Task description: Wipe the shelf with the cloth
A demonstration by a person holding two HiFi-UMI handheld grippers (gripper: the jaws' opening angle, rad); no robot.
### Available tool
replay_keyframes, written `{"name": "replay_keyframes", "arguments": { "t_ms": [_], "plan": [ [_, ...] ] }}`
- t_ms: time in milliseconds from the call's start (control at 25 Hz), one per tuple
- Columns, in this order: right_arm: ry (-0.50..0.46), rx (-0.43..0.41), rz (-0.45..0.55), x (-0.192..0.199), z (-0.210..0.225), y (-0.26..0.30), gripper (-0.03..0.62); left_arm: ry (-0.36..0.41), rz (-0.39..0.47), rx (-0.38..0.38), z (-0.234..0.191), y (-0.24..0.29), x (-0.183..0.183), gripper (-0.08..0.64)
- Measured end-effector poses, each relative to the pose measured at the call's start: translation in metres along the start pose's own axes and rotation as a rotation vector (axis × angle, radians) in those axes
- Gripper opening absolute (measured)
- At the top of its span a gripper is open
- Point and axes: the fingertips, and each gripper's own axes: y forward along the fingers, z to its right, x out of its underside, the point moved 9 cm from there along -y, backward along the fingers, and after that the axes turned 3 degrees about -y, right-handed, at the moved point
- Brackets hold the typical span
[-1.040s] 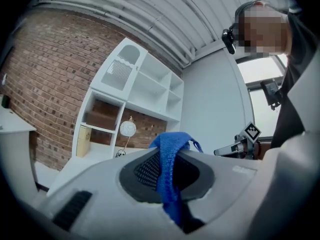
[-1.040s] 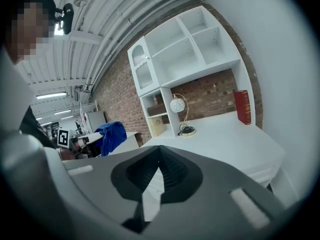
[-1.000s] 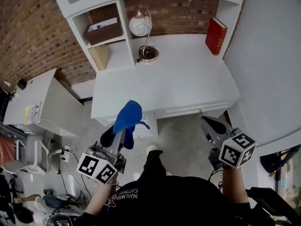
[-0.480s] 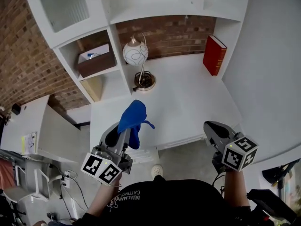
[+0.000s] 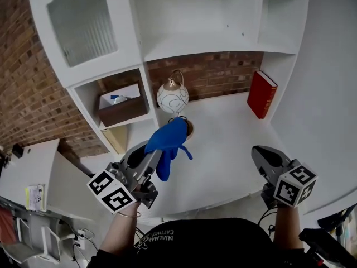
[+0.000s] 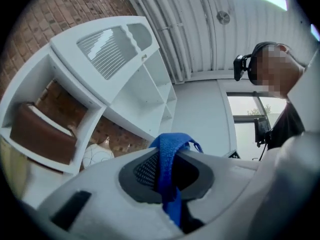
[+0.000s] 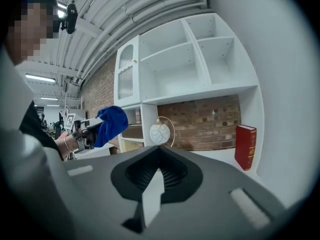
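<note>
Gripping a blue cloth (image 5: 167, 141) in the closed jaws of the left gripper (image 5: 158, 156), raised in the air over the white desk (image 5: 234, 138) and short of the shelf (image 5: 195, 46) overhead. Holding the right gripper (image 5: 263, 156) low at the desk's near edge, jaws together on nothing. No wiping contact yet. Best to lift higher, lay the cloth's loose bulk flat on the board, then sweep along it with steady pressure. Worth steering clear of the round lamp (image 5: 172, 98) just beyond the cloth and the red book (image 5: 262, 94) at right.
</note>
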Motion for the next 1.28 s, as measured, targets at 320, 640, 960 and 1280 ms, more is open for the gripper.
{"name": "replay_keyframes", "arguments": {
  "t_ms": [320,640,960,1280],
  "plan": [
    [-0.104,0.026,-0.013,-0.059,-0.006,0.005,0.008,0.169,-0.102,0.042,-0.010,0.054,-0.055,0.021],
    [-0.218,-0.018,-0.012,-0.090,-0.027,0.028,0.008,0.262,-0.126,0.052,0.005,0.064,-0.061,0.021],
    [-0.153,-0.203,0.064,-0.091,-0.060,0.038,0.008,0.288,-0.177,0.035,0.028,0.035,-0.058,0.021],
    [-0.112,-0.260,0.032,-0.053,-0.082,0.019,0.008,0.249,-0.210,0.004,0.056,0.017,-0.030,0.021]
  ]
}}
